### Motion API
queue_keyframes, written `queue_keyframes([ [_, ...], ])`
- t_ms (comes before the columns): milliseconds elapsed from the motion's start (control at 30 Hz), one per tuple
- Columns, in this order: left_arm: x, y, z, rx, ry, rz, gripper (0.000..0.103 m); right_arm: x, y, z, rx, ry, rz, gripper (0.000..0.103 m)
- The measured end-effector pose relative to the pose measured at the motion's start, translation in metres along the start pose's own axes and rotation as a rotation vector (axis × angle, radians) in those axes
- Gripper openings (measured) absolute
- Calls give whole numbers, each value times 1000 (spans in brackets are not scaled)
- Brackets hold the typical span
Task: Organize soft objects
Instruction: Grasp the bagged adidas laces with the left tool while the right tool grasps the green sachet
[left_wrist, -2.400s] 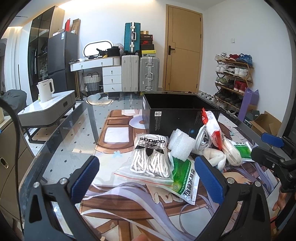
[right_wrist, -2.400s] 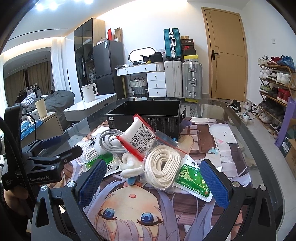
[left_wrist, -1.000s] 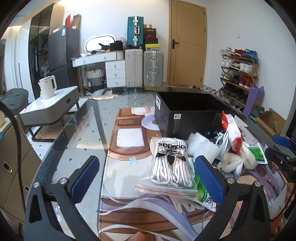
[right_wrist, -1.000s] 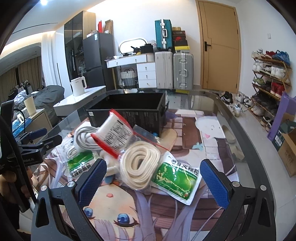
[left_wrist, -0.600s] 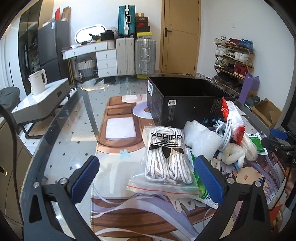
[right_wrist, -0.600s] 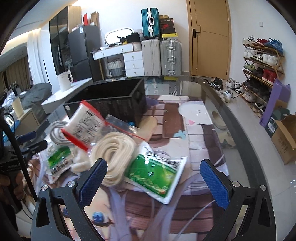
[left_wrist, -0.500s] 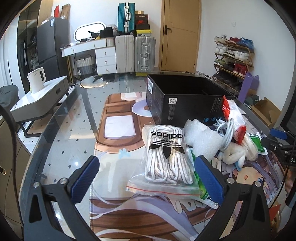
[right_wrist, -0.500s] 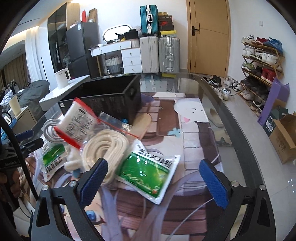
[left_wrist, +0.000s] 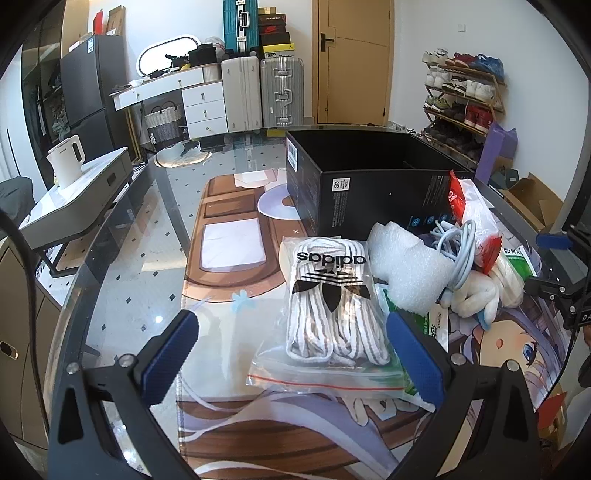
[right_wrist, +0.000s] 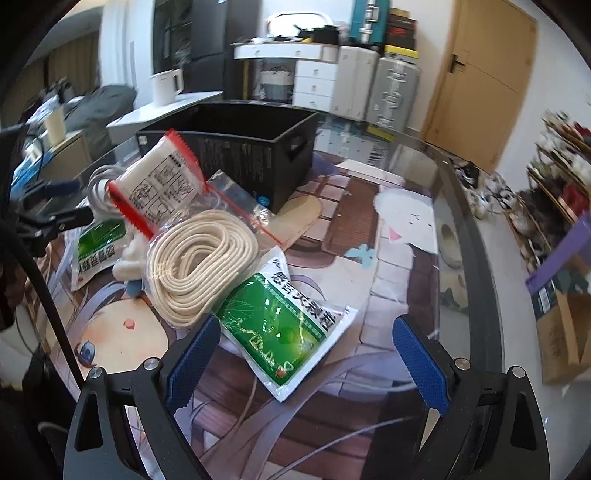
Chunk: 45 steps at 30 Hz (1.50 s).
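Both hand-held grippers are released, jaws spread wide and grasping nothing. From the left wrist camera, the left hand-held gripper (left_wrist: 291, 350) hovers low over a clear zip bag of white adidas laces (left_wrist: 332, 306), which lies between its blue fingers. From the right wrist camera, the right hand-held gripper (right_wrist: 306, 354) hovers over a green and white sachet (right_wrist: 284, 328) lying flat at the near edge of the pile.

Beyond the fingers, the soft things sit heaped together on the counter (left_wrist: 147, 258). Left of the sachet in the right view is a coil of cream rope in a clear bag (right_wrist: 199, 266), and farther left a red-edged white packet (right_wrist: 159, 188), a looped pale cable (left_wrist: 454, 251), a small white plush toy (left_wrist: 472, 299) and a second green sachet (right_wrist: 96, 251). A piece of white foam wrap (left_wrist: 406, 269) lies just right of the laces. Behind the pile, touching or nearly touching it, stands an open black box (left_wrist: 369, 184); what it holds is hidden.

Judging from this, sorting has barely begun: each hand is lining up a first pick. The next move calls for lowering onto the flat, slippery bags and pinching a raised edge.

The counter is glass laid over a cartoon-printed mat. Around it is a living room with suitcases (left_wrist: 262, 92), a wooden door (left_wrist: 351, 62), a shoe rack (left_wrist: 461, 99) and a white kettle (left_wrist: 66, 162).
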<state>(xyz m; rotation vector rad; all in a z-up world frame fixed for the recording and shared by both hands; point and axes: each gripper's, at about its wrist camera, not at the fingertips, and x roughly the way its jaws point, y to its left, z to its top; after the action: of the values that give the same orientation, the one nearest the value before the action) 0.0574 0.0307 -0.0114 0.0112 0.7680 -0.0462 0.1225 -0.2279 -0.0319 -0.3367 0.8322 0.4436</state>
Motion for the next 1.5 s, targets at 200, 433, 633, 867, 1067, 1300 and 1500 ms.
queue_keyframes([
  [200,3,0,1,1,9,-8,101,15,3,9,-111,45,80,97],
  [433,4,0,1,6,16,-12,101,36,-3,18,-171,85,188,88],
  [633,3,-1,2,11,21,-12,101,42,-5,24,-188,111,273,69],
  [867,6,2,5,1,30,-9,101,23,-2,5,-99,86,233,55],
  [1067,14,4,7,-10,59,-17,100,6,16,-9,-40,76,182,49],
  [1300,24,6,9,-22,98,-57,87,-9,27,-19,16,56,147,46],
  [1500,24,5,8,-22,93,-105,60,-16,27,-25,51,40,134,45],
])
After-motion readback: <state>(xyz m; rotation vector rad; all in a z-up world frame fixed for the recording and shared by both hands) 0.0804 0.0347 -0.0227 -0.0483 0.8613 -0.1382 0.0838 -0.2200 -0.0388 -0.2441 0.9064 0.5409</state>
